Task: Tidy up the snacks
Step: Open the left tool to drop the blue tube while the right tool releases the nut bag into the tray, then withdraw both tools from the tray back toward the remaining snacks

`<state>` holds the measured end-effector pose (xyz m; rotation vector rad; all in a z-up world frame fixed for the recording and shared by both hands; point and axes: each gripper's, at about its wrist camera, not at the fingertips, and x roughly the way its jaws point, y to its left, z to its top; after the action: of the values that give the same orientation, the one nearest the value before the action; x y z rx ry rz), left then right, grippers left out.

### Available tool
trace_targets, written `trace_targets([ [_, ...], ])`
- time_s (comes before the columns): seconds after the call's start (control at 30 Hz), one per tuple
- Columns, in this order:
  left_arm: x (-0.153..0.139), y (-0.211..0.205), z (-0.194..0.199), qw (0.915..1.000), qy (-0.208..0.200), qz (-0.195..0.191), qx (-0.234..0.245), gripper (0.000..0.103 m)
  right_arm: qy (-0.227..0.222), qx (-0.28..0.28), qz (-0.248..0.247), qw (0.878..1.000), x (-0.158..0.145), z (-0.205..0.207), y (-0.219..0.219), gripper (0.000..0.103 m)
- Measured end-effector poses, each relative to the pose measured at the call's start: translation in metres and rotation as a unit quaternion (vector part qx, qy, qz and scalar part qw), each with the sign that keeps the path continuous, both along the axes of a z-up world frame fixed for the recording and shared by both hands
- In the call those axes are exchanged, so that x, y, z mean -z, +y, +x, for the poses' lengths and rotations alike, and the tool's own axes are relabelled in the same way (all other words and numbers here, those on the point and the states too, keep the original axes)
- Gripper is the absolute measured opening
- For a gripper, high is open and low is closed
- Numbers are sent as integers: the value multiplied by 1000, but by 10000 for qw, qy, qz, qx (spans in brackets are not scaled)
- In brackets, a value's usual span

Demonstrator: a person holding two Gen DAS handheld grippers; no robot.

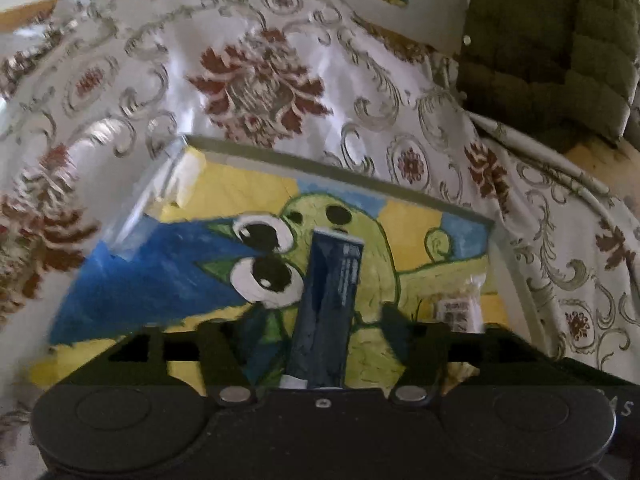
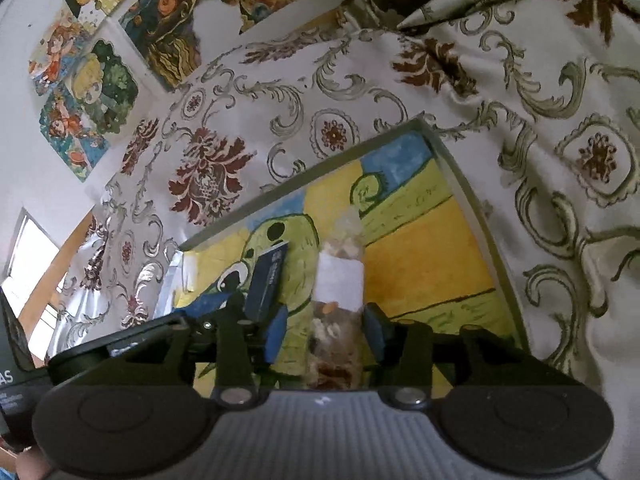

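A shallow box with a painted green cartoon creature on its floor lies on a patterned cloth; it also shows in the right wrist view. My left gripper is shut on a dark blue snack packet and holds it over the box. My right gripper is shut on a clear bag of mixed snacks with a white label, also over the box. The blue packet and left gripper show at left in the right wrist view. The clear bag shows at right in the left wrist view.
A white cloth with brown and silver floral pattern covers the surface around the box. A dark green quilted jacket lies at the far right. Colourful drawings hang on the wall at left.
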<state>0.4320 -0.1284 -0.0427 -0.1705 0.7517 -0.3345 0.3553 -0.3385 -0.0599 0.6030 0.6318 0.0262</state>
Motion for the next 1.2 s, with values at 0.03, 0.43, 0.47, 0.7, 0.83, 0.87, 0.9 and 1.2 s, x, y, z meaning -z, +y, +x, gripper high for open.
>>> trace_targets([
  [0.03,-5,1,-3,9999,-78,57,-61,81,-14,12,-16,10000,-3,-2,0,52],
  [0.43,-72,33,-68,9936,-723,153,-852,102,-487,-106,-838,9952,-63,-63,17,98],
  [0.47,-76,33,-76,9928,-782,244,-870,102,-513,-130,-929,9943,-69,-71,20,100],
  [0.7,-92,42,-151,9888,-1205,564,-669,102,-803,-59,-1312,9881,-93,-143,30,103],
  [0.83,-88,50,-203,9878,-1289,504,-709,102,-1041,-230,-1855,9768,-95,-188,42,103],
  [0.87,-86,52,-214,9878,-1288,510,-711,102,-1027,-246,-2041,9732,-95,-197,47,103],
  [0.9,-83,54,-227,9875,-1302,533,-715,102,-977,-254,-2233,9695,-94,-207,53,103],
  [1.2,-72,80,-308,9842,-1458,618,-788,102,-1141,-245,-2560,9596,-94,-281,82,103],
])
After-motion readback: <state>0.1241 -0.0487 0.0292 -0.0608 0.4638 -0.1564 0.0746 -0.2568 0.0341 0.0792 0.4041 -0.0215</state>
